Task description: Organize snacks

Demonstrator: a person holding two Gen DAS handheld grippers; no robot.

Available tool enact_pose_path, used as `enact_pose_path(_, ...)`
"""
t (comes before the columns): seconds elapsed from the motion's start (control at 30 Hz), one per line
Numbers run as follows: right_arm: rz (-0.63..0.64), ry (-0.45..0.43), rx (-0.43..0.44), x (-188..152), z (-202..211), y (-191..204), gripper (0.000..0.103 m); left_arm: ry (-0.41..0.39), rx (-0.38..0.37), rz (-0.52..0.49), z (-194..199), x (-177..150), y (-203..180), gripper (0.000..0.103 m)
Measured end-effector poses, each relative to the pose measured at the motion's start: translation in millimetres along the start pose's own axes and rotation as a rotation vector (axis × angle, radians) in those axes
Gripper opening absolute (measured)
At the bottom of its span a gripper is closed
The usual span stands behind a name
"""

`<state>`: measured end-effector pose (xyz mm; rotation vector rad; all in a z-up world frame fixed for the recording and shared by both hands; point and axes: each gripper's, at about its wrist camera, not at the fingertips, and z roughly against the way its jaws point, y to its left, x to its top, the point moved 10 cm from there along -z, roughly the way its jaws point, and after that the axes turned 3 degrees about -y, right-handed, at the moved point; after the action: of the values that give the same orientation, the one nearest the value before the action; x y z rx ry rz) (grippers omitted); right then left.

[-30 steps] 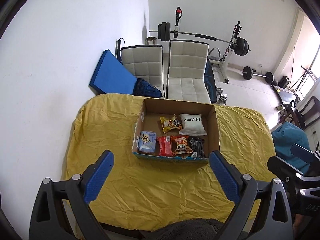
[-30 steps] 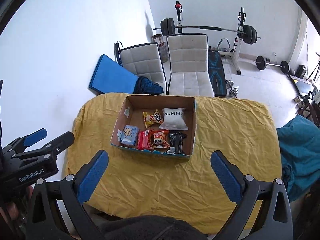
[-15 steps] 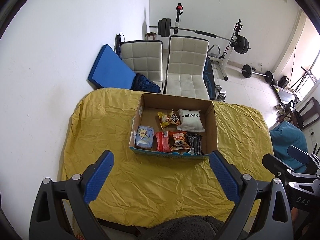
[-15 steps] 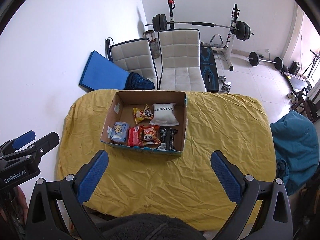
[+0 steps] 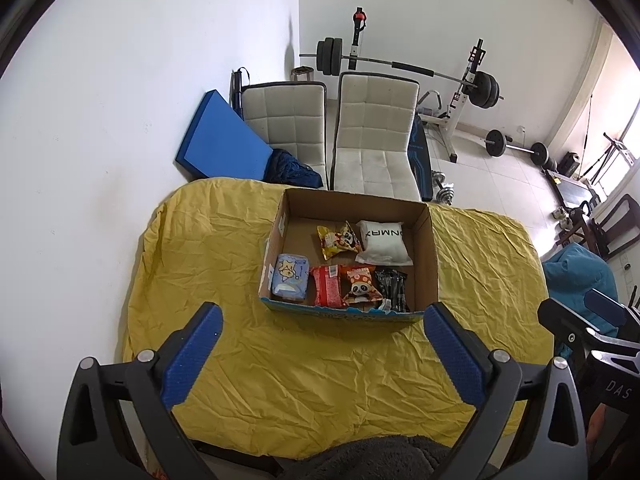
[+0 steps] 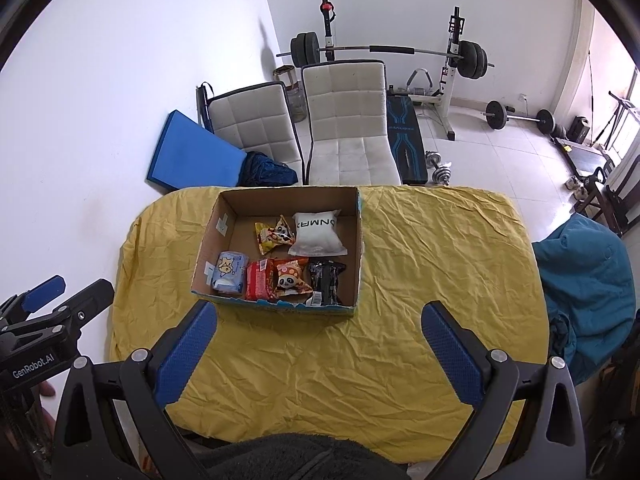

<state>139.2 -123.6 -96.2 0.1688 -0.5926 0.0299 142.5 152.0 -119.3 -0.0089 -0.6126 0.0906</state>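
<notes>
Standing on the wrinkled yellow cloth (image 5: 320,380) is an open cardboard box (image 5: 430,256) with stiff brown walls and a blue printed edge at the front. Inside lie six soft snack packets: a pale blue packet (image 5: 290,279) at 9 o'clock, beside it a red packet (image 5: 327,286), an orange panda packet (image 5: 361,283) and a glossy black packet (image 5: 394,286) at 3 o'clock. Toward 12 o'clock rest a yellow packet (image 5: 338,239) and a puffy white pillow-shaped bag (image 5: 384,242).

The left gripper (image 5: 322,350) hangs above the cloth, its textured blue pads wide apart and holding nothing. The right gripper (image 6: 318,348) is equally spread and empty. Two padded white chairs (image 6: 348,120) stand behind the table; the black weights further back look like metal, perhaps.
</notes>
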Motion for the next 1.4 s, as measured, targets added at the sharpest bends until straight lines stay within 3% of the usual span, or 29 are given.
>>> enact_pose_path(0.83, 0.0, -0.011, -0.033, 2, 3, -5, 0.103, -0.017, 0.052, -0.009, 3, -1, 6, 0.103)
enact_pose_path(1.4, -0.03, -0.047, -0.091, 1, 16, -15, 0.103, -0.011, 0.039, -0.002, 6, -8, 0, 0.103)
